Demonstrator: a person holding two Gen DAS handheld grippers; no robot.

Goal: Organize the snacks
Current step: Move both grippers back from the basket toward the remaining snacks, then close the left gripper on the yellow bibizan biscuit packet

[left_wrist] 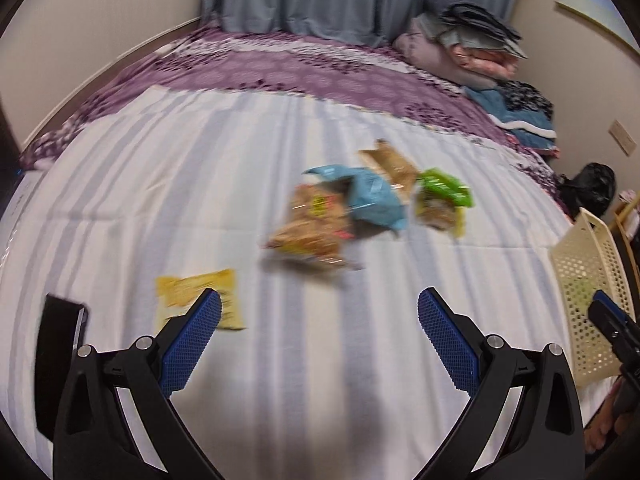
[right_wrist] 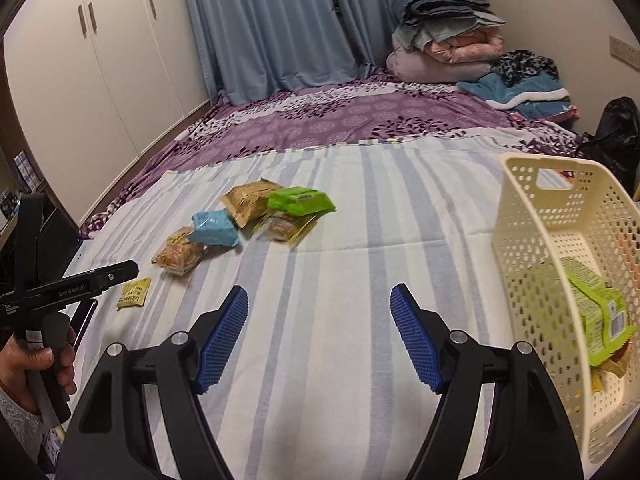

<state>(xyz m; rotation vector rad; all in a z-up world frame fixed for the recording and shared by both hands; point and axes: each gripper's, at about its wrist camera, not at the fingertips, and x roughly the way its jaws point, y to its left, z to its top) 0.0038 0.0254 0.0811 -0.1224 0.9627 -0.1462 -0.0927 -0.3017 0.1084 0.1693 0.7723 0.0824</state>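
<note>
Several snack packets lie on the striped sheet: a small yellow one, a brown one, a blue one, a tan one and a green one. The cream basket stands at the right and holds a green packet. My right gripper hovers open and empty over bare sheet, left of the basket. In the blurred left wrist view my left gripper is open and empty, its left finger overlapping the yellow packet; the brown packet lies beyond.
A hand holds the left gripper's handle at the bed's left edge. A dark flat object lies there too. Folded bedding is stacked at the far right. A black bag sits behind the basket.
</note>
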